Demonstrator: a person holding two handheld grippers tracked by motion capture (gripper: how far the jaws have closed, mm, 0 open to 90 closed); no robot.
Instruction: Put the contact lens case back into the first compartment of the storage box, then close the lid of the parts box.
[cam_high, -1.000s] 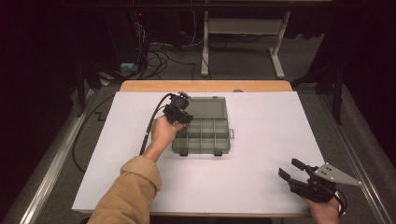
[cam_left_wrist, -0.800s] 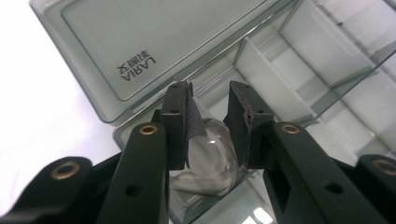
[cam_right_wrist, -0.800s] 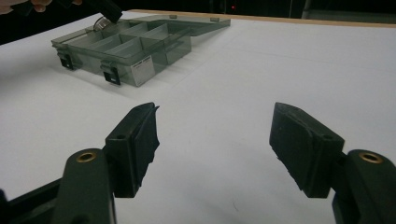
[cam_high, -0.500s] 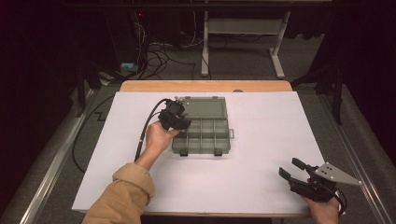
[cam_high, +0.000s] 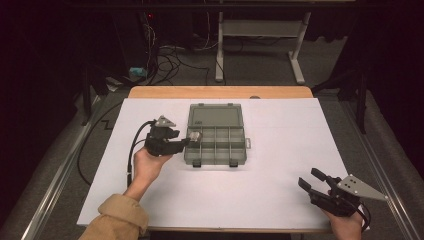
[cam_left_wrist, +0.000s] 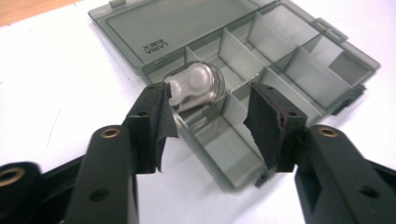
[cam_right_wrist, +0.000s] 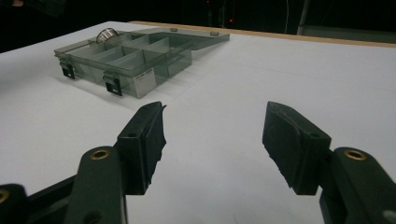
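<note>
Currently my left gripper (cam_left_wrist: 208, 119) stands spread before the small jar (cam_left_wrist: 196, 88), which probably rests in a corner compartment of the organizer box (cam_high: 216, 135) — I would withdraw straight, clearing dividers. Right gripper (cam_right_wrist: 215, 144), spread, idles over the bench (cam_high: 280, 150).

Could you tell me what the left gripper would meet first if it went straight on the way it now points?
Most likely the small clear jar with the white lid, lying in a compartment of the open organiser box. The open left gripper points at it, though the box's near wall might catch first.
</note>
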